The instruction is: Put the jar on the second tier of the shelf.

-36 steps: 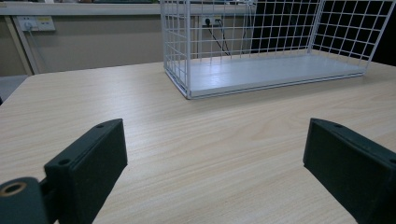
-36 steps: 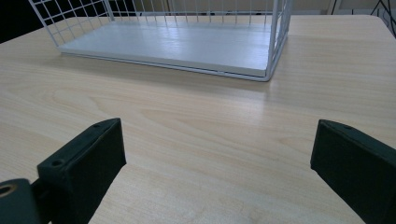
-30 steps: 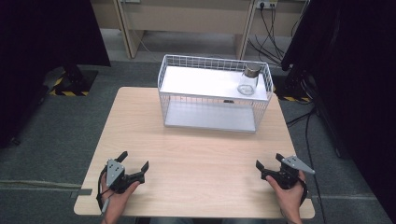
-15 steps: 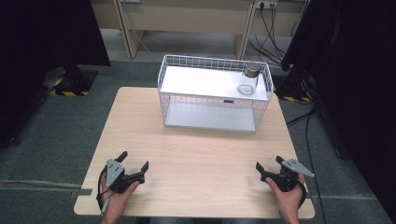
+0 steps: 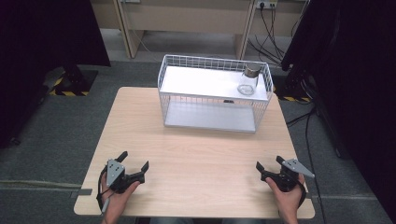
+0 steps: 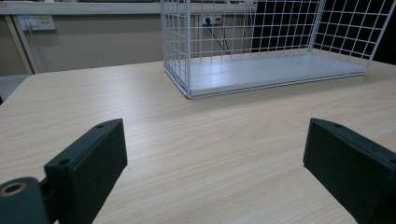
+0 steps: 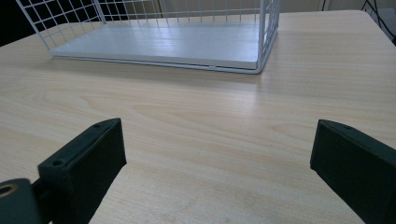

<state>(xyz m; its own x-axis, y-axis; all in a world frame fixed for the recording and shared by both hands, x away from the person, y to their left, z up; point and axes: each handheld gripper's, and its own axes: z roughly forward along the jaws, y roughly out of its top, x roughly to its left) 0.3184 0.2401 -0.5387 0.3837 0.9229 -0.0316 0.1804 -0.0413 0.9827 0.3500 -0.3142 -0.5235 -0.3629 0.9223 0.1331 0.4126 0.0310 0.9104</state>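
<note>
Nothing much changed over the last second: both hands stayed parked at the near edge of the pale wood tabletop (image 5: 196, 154), same spots as a second ago, give or take a slight wobble on the right one.

Left gripper (image 5: 135, 163) sat near the near-left corner, fingers (image 6: 88, 161) spread wide, nothing between them, just bare wood in the left gripper view. Right gripper (image 5: 267, 164) sat near the near-right corner, fingers (image 7: 84, 163) also released and empty. The grey three-cornered plates were visible on top of both.

The white wire basket with a flat white shelf (image 5: 215, 93) stood at the far edge of the tabletop, roughly centred, also unmoved. The small clear glass jar with a dark metallic lid (image 5: 248, 79) stood upright on the basket's upper shelf, toward its far-right corner, close to the wire wall. Whether it was touching the wire, I couldn't tell. Lower shelf of the basket looked bare in both gripper views.

My read: no step was in hand yet, this was a rest pose. The jar was well apart from both grippers; the right one was the nearer. Any reach would have to go over the basket rim and down, so wire clearance would be the thing to watch.
</note>
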